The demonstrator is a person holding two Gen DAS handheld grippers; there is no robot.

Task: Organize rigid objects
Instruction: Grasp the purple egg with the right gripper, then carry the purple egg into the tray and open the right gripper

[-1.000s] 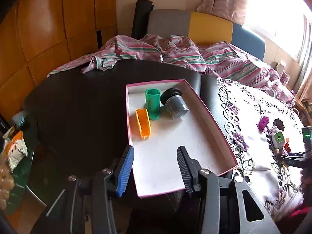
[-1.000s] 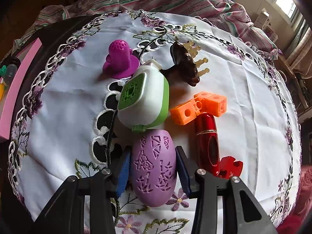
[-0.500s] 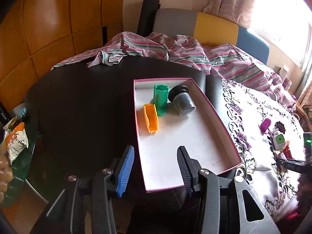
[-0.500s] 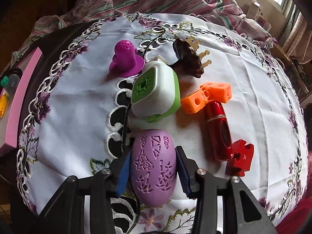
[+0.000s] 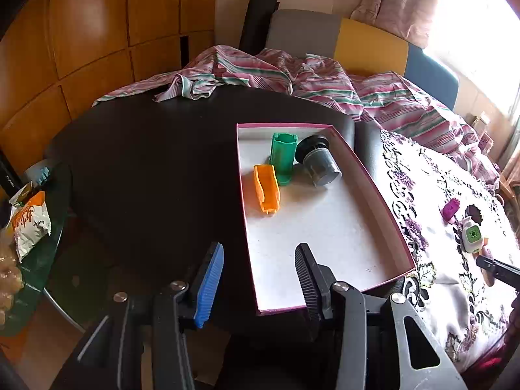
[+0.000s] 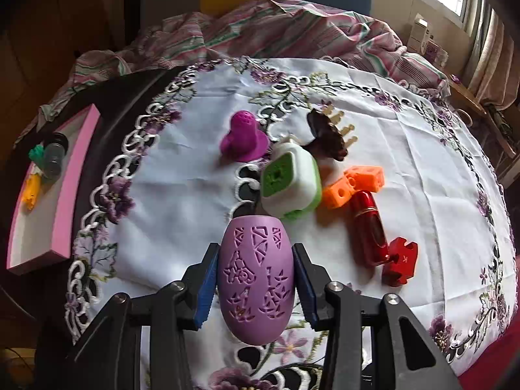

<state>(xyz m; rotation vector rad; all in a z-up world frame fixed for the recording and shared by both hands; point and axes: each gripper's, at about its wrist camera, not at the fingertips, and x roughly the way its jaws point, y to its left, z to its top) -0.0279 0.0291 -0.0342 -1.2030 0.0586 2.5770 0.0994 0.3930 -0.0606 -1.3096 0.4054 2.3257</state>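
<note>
pink-rimmed tray (image 5: 373,175) held three items already, right gripper (image 6: 255,284) clamped the purple egg (image 6: 255,276), left gripper (image 5: 258,281) gaped empty, six pieces remained on the cloth (image 6: 182,195).

A red puzzle-piece block (image 6: 400,261) on the embroidered tablecloth (image 6: 182,195) bears a raised letter K. A snack packet (image 5: 31,224) carries orange script, too small to read.

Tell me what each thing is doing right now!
Right gripper: shut on the lilac carved plastic egg.
Left gripper: open, holding nothing.
Pink shallow box: open, no lid.
Green plastic tube: lying in the box.
Orange plastic clip: lying in the box.
Grey cylindrical jar: tipped over in the box.
Red metallic bottle: lying on the embroidered white tablecloth.
</note>
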